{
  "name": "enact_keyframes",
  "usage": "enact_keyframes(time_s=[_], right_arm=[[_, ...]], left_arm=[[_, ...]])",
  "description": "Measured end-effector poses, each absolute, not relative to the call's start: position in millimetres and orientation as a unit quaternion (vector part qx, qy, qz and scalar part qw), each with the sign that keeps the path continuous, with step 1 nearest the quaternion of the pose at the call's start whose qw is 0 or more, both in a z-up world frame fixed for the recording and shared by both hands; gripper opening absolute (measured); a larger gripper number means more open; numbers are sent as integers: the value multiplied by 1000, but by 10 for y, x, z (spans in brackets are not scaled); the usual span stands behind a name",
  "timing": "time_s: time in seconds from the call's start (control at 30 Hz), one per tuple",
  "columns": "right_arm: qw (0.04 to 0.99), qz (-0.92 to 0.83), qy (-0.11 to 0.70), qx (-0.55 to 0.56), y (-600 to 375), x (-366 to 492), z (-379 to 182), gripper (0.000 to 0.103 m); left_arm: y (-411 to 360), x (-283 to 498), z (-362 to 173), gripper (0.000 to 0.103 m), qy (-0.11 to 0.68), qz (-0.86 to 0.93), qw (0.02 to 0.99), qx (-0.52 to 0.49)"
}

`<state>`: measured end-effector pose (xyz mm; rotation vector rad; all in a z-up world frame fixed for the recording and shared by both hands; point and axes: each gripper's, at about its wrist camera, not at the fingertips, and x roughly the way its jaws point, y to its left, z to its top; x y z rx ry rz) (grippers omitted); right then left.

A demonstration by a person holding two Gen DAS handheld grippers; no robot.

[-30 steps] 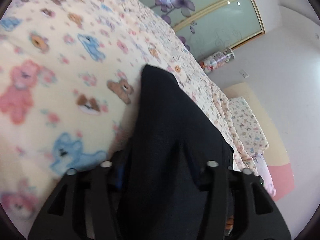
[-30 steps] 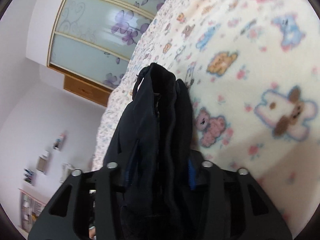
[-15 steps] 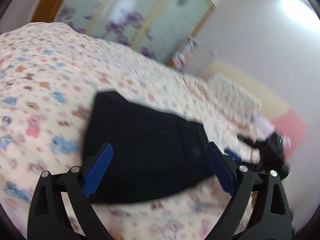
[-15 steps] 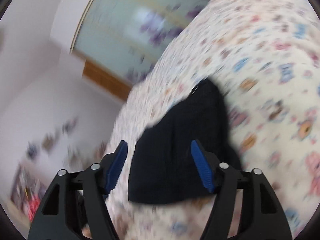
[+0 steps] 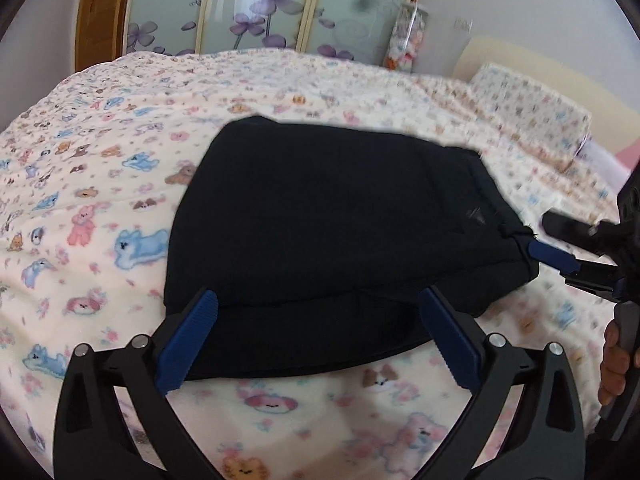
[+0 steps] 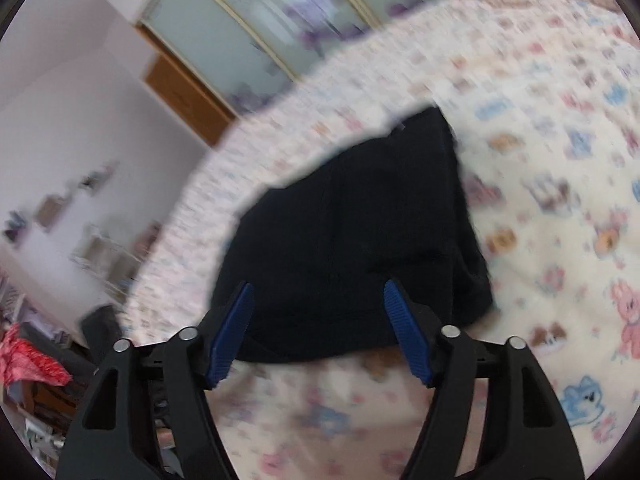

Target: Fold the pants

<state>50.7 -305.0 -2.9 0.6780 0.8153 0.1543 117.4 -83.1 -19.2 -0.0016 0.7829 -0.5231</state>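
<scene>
The black pants (image 5: 340,216) are lying folded mid-bed (image 5: 100,152). The left gripper (image 5: 320,332) is spreading wide, empty; the right gripper (image 6: 320,332) is standing parted, empty. Best backing straight off, not snagging the fold.

Folded black pants (image 5: 332,216) lay on the bedspread (image 5: 100,184); the left gripper (image 5: 318,334) was opening, nothing gripped; the right gripper (image 5: 560,248) was beside them.

I see a cream fleece blanket printed with small pink and blue animals (image 5: 120,208), spread over the bed. Behind it stand frosted glass sliding doors with purple flowers (image 5: 256,12) and a brown wooden panel (image 5: 100,20) beside them. A pillow in the same print (image 5: 528,108) lies at the right. On the floor at the left I see a red cloth (image 6: 28,364).
</scene>
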Motion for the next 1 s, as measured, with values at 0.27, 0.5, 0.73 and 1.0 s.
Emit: enact_keyframes(time_s=[0.27,0.5,0.73,1.0], right_arm=[[846,95,382,360,-3142,462,-226,70],[832,129,337,421,-3278,393,-375,71],[864,51,299,401,-3254,-72,65,96],[959,-91,237,125,-2337,-790,423,102]], left_arm=[[-908,1223,-336,101,396,-240,886,14],[-828,1255,-361,101,393,-253,884,-10],[-326,808,13,101,338,-203,917,-54],[-71,78,215,101,242,-102,965,-3]])
